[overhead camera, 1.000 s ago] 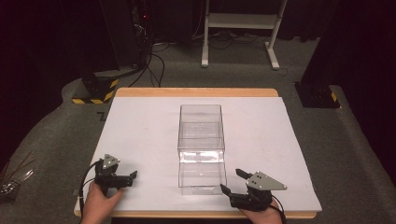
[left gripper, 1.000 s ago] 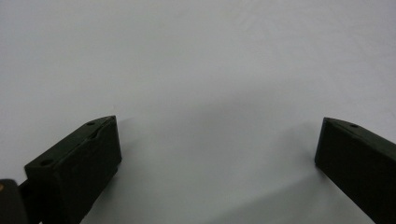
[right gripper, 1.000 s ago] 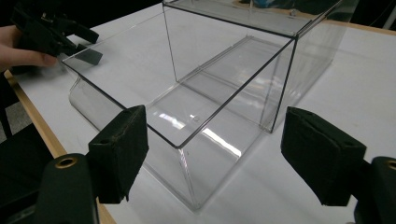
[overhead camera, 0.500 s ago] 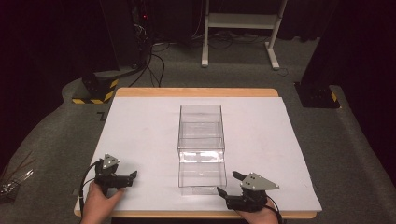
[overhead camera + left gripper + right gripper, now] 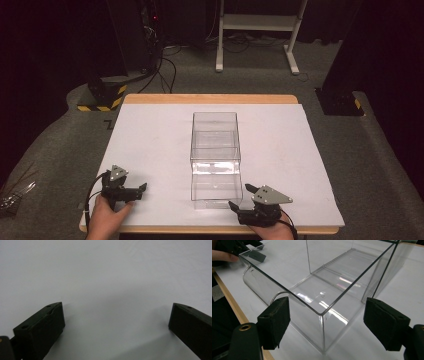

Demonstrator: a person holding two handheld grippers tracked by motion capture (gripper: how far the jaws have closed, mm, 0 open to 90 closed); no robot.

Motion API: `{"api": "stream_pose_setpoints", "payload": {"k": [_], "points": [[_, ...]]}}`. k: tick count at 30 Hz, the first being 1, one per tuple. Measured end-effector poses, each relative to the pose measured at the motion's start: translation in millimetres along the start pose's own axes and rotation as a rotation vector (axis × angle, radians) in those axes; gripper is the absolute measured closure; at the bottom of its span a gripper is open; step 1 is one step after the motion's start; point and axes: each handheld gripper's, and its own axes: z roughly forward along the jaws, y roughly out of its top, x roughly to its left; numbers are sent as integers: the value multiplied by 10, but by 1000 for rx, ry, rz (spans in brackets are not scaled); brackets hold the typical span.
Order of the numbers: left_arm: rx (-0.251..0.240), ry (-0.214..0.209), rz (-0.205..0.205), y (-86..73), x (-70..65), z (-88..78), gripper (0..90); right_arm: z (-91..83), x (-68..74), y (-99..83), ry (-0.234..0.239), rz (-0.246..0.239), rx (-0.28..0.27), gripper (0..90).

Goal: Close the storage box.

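With jaws spread wide, the right gripper (image 5: 239, 206) nears the clear plastic box's (image 5: 215, 159) corner, the left gripper (image 5: 136, 190), also released, idling; closing in comes next.

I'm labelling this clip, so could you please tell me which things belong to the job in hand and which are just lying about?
Part of the job:
- clear plastic box
- right gripper, jaws open, facing the box's near corner
- left gripper, jaws open over the white table sheet

Lying about:
- white stand on the floor
- cables
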Motion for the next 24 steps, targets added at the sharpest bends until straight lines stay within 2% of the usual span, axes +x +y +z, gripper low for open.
{"api": "stream_pose_setpoints", "payload": {"k": [14, 24], "points": [[0, 0, -1, 0, 0, 0, 5, 34, 46, 22, -11, -10, -4, 233], [0, 0, 0, 0, 0, 0, 5, 50, 46, 48, -30, 5, -16, 239]]}}
